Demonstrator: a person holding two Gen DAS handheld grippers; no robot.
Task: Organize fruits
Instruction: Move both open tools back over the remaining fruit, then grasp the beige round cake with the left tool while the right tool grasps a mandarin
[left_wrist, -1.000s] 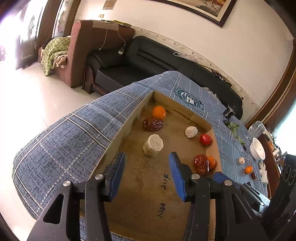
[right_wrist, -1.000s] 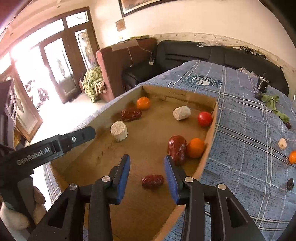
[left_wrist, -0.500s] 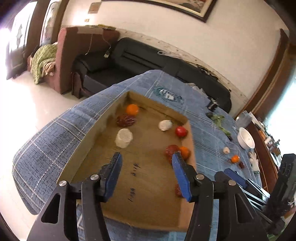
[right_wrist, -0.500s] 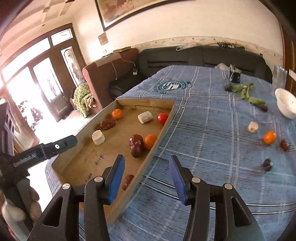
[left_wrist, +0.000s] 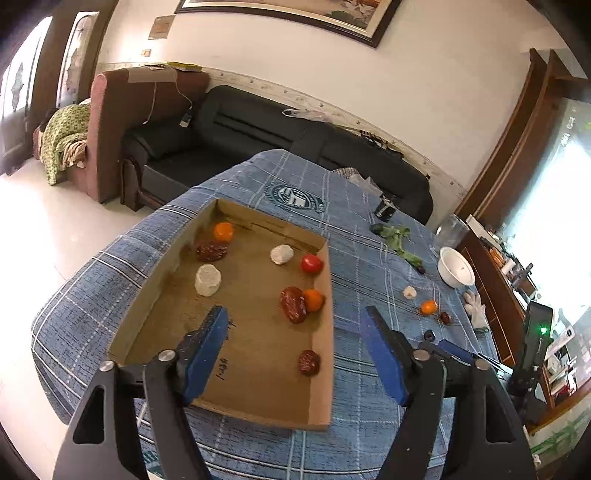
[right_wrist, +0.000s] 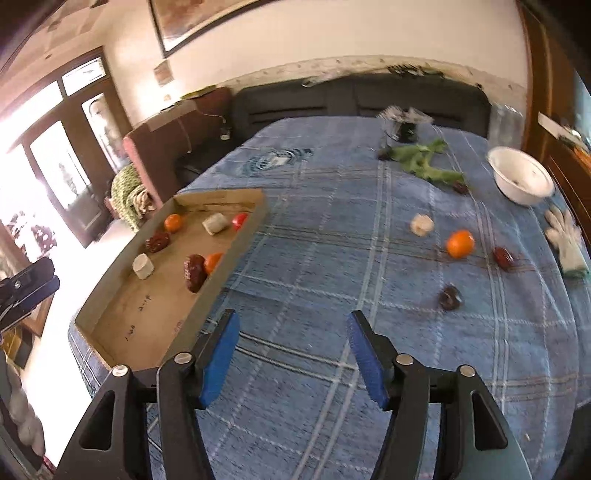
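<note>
A: The left gripper (left_wrist: 295, 354) is hanging over the near end of the cardboard tray (left_wrist: 328, 332) with its blue fingers (left_wrist: 207, 350) spread wide and nothing between them.

B: And the right gripper (right_wrist: 291, 358)?

A: It is also gaping, empty, hovering above bare blue tablecloth (right_wrist: 332, 258) just beside the tray's right wall.

B: What is sitting in the tray?

A: Near the far left corner an orange (left_wrist: 223, 231) is lying next to a dark red date (left_wrist: 211, 251) — a pale round chunk (left_wrist: 208, 280) is resting closer along the left wall. Toward the far right corner a white lump (left_wrist: 282, 254) is lying just beside a red tomato (left_wrist: 312, 263). Against the right wall a second date (left_wrist: 293, 305) is touching a second orange (left_wrist: 314, 299), and a third date (left_wrist: 309, 362) is lying alone near the near right corner.

B: Anything lying loose on the table?

A: Yes — toward the right edge a small white piece (right_wrist: 422, 223), a loose orange (right_wrist: 460, 243), a reddish date (right_wrist: 504, 258) and a dark fruit (right_wrist: 450, 297) are lying well apart from the tray. Beyond them green leaves (right_wrist: 424, 160) are lying near the far edge, a white bowl (right_wrist: 521, 179) is sitting by the far right corner, and a white glove (right_wrist: 567, 242) is lying at the right edge.
</note>
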